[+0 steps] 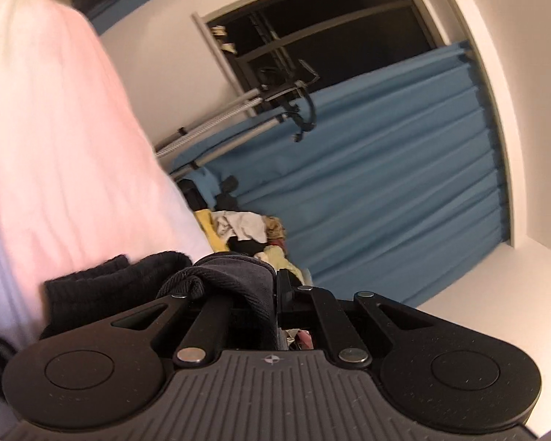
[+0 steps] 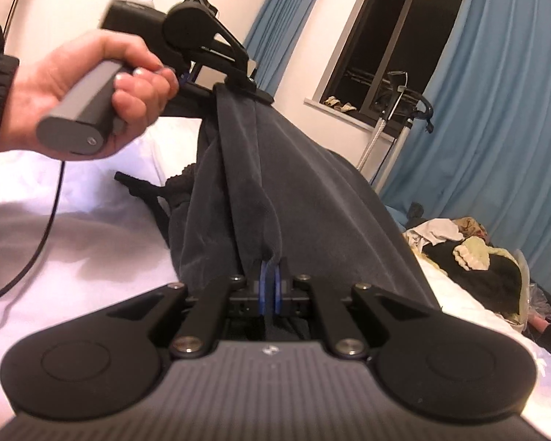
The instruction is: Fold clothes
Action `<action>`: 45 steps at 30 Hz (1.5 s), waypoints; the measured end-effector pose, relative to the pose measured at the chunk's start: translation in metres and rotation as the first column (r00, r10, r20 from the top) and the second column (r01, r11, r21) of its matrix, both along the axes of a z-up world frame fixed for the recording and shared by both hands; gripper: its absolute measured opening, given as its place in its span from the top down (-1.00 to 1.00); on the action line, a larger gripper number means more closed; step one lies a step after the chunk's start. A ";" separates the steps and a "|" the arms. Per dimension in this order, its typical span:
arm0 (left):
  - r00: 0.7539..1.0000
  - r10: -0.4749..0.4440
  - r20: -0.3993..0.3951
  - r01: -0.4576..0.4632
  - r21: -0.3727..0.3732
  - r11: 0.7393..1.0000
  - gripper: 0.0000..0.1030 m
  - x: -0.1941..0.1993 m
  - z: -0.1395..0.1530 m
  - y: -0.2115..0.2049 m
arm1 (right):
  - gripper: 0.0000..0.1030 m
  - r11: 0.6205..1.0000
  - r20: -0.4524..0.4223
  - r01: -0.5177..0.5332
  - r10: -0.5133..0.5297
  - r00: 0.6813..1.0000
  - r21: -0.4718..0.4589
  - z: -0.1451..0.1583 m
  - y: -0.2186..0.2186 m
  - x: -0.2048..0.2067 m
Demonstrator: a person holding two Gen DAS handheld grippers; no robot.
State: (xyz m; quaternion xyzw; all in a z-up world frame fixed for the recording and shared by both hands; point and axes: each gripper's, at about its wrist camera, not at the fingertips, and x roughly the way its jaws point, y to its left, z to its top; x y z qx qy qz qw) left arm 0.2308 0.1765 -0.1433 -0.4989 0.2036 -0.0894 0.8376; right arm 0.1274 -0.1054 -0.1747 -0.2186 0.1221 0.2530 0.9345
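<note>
We hold a dark grey, soft ribbed garment (image 2: 305, 191) stretched taut between our two grippers above a white-sheeted bed (image 2: 92, 242). The right gripper (image 2: 270, 275) has its blue-padded jaws clamped on one edge; the left gripper (image 2: 235, 86), gripped by a hand (image 2: 92, 84), pinches the opposite edge

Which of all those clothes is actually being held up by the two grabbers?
The dark grey garment: the left gripper and right gripper each pinch an edge, stretching it above the bed. The mixed pile by the curtain lies untouched.
</note>
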 end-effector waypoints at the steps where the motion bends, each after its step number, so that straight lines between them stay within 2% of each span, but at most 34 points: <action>1: 1.000 0.011 0.006 -0.011 -0.002 1.000 0.90 -0.003 0.000 0.001 | 0.89 1.000 -0.010 -0.001 0.001 1.000 0.000 -0.002 0.000 0.002; 5: 0.999 0.045 0.021 -0.045 -0.010 0.999 0.90 -0.011 -0.003 0.007 | 0.88 1.000 -0.049 -0.008 0.006 0.999 -0.025 -0.010 0.005 0.012; 9: 0.999 0.036 -0.001 -0.036 -0.031 0.999 0.89 0.000 -0.014 0.015 | 0.86 0.999 -0.043 -0.023 0.021 0.999 -0.034 -0.016 0.007 0.016; 13: 1.000 0.022 0.014 -0.021 -0.060 0.998 0.83 -0.013 -0.013 0.025 | 0.79 0.999 -0.024 -0.034 0.033 0.999 -0.030 -0.014 0.006 0.010; 15: 0.999 0.029 0.013 -0.028 -0.082 0.996 0.62 -0.026 -0.013 0.030 | 0.76 0.999 -0.006 -0.035 0.035 0.999 -0.037 -0.011 0.007 0.004; 17: 0.999 0.037 0.018 -0.035 -0.103 0.994 -0.03 -0.039 -0.014 0.033 | 0.71 0.999 0.006 -0.038 0.039 0.999 -0.036 -0.008 0.006 -0.001; 19: 0.998 0.051 0.024 -0.048 -0.104 0.993 -0.25 -0.053 -0.011 0.033 | 0.69 0.999 0.008 -0.038 0.038 0.999 -0.014 -0.003 0.003 -0.006; 22: 0.997 0.080 -0.021 -0.080 -0.034 0.996 -0.61 -0.069 -0.004 0.027 | 0.70 0.997 -0.007 -0.028 0.029 1.000 0.070 0.008 -0.006 -0.011; 23: 0.996 0.086 -0.034 -0.087 -0.028 0.996 -0.67 -0.072 -0.004 0.026 | 0.70 0.994 -0.015 -0.023 0.024 1.000 0.104 0.012 -0.009 -0.012; 27: 0.992 0.088 -0.091 -0.096 -0.087 0.992 -0.73 -0.075 -0.017 0.028 | 0.70 0.982 -0.047 0.013 -0.004 0.999 0.187 0.019 -0.021 -0.009; 30: 0.989 0.088 -0.118 -0.100 -0.095 0.991 -0.76 -0.073 -0.023 0.029 | 0.70 0.974 -0.066 0.042 -0.028 0.997 0.222 0.020 -0.028 -0.005; 39: 0.989 0.068 -0.135 -0.083 -0.110 0.990 -0.92 -0.063 -0.041 0.024 | 0.70 0.931 -0.158 0.132 -0.082 0.984 0.339 0.019 -0.045 0.015; 41: 0.989 0.064 -0.131 -0.078 -0.104 0.992 -0.99 -0.060 -0.043 0.022 | 0.70 0.925 -0.175 0.143 -0.085 0.981 0.352 0.017 -0.046 0.020; 45: 0.991 0.055 -0.122 -0.067 -0.093 0.993 -1.00 -0.054 -0.047 0.018 | 0.70 0.924 -0.215 0.158 -0.085 0.973 0.348 0.006 -0.041 0.033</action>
